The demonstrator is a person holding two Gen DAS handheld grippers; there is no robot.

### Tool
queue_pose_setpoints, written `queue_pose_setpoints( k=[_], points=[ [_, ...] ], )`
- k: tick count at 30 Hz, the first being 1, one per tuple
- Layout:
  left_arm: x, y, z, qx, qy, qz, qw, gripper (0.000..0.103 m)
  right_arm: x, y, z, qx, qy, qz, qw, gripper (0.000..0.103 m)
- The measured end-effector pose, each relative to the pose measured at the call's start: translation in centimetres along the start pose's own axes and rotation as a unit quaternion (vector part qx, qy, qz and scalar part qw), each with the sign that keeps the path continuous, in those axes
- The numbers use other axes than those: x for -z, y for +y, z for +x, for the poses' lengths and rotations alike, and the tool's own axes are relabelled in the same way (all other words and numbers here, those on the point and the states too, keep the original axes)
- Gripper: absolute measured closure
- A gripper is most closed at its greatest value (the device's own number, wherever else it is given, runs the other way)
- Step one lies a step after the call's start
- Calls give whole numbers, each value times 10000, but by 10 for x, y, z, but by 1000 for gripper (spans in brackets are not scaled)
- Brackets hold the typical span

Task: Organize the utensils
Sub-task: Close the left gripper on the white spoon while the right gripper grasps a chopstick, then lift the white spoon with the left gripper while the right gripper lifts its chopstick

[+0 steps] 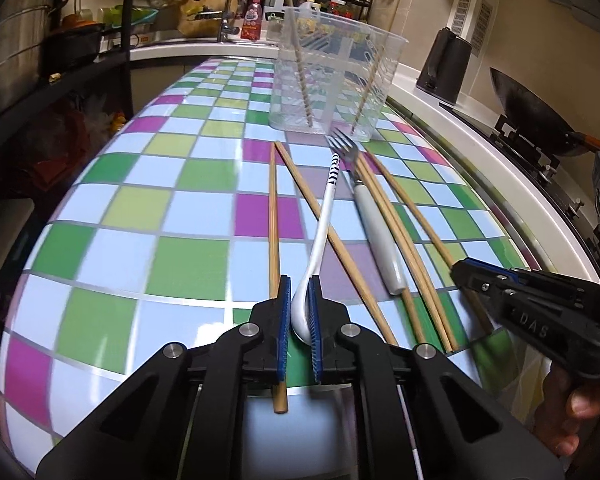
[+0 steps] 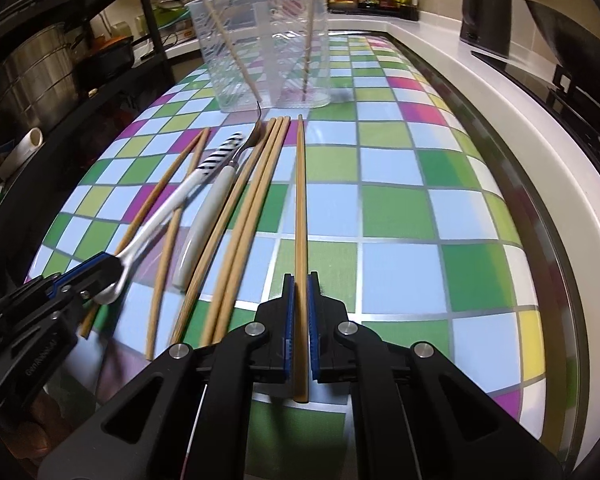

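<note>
My left gripper (image 1: 299, 280) is shut on the bowl of a white spoon (image 1: 323, 224) with a striped handle end, low over the checkered table (image 1: 140, 208). It also shows in the right wrist view (image 2: 104, 268). My right gripper (image 2: 300, 280) is shut on a wooden chopstick (image 2: 301, 200) that points toward a clear plastic holder (image 2: 260, 40); this gripper shows in the left wrist view (image 1: 464, 272). The holder (image 1: 332, 76) holds two chopsticks. A white-handled fork (image 1: 374, 224) and several loose chopsticks (image 1: 274, 216) lie between the grippers.
A white counter edge (image 2: 500, 112) runs along the table's right side, with a black kettle (image 2: 486, 8) and a wok (image 1: 528, 108) beyond. A black shelf with pots (image 2: 40, 76) stands at the left. A sink and bottles (image 1: 252, 16) are behind the holder.
</note>
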State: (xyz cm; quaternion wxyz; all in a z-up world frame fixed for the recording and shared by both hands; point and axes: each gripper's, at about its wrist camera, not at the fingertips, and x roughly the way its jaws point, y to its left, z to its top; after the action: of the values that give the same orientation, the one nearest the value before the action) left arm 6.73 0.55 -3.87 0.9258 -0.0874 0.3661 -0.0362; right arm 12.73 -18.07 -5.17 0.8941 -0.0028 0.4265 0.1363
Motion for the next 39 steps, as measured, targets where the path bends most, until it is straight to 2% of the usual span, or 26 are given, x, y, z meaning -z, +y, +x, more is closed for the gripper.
queue_pose_setpoints(
  k=[4,13,21,24,26,29,35,37,39],
  points=[
    [0,8,-9,-2,-203,50,9998,94,1,-1,0,107,-79,32,9999,97],
    [1,16,-21,-368,-581,245,9973,94,9,-8,-6,483,-256,359,9979,95],
    [1,36,-20,-691,-656,31,9954,94,20,-3,-12,623,-397,423,9964,94],
    [3,40,-18,-620,-633,-12,9961,94,25,2,-14,654,-480,353,9961,86],
    [6,40,-13,-575,-524,-14,9970,94,28,6,-15,697,-547,275,9957,84],
    [9,44,-9,-530,-531,-74,9972,93,29,8,-16,698,-611,236,9954,85],
    [12,40,-7,-515,-609,0,9968,92,30,8,-15,639,-684,246,9953,96],
    [14,39,-9,-532,-640,41,9965,92,29,8,-15,638,-700,232,9952,96],
    [16,37,-7,-523,-617,91,9967,86,30,7,-15,608,-706,267,9953,96]
  ],
)
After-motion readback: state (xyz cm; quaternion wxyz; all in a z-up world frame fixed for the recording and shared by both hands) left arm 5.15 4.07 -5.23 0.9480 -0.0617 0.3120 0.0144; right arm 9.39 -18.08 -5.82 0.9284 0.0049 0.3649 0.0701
